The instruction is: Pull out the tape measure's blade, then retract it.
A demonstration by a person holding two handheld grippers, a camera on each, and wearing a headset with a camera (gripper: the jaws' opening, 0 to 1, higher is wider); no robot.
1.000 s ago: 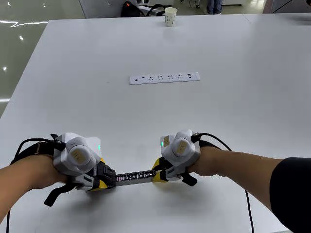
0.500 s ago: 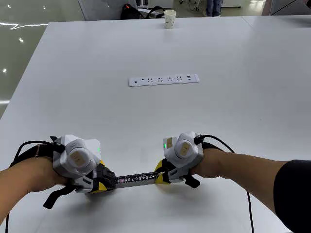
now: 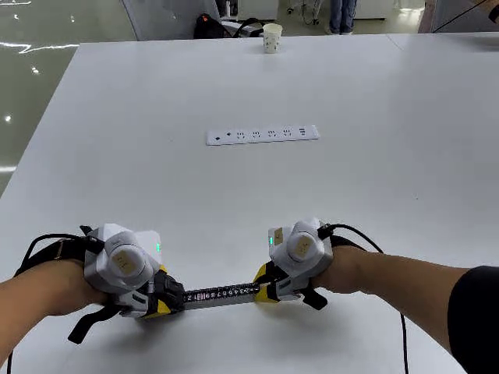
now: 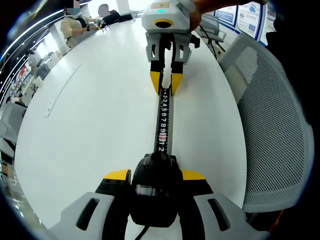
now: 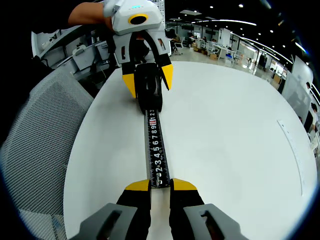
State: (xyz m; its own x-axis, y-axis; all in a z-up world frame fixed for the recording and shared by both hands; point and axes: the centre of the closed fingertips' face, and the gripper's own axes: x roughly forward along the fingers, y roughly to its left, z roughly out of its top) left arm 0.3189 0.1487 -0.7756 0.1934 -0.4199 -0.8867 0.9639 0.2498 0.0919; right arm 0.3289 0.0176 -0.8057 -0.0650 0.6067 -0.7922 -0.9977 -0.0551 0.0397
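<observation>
left gripper (image 3: 168,292) clamped on tape measure case (image 3: 176,294), right gripper (image 3: 263,284) pinching tip of blade (image 3: 222,294), which spans between them, head view | left gripper view: case gripped between its jaws, blade runs straight ahead to right gripper | right gripper view: jaws closed on blade tip, case straight ahead

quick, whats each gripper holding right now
Left gripper: closed on the tape measure case.
Right gripper: closed on the tip of the blade, which spans the gap between the two.
</observation>
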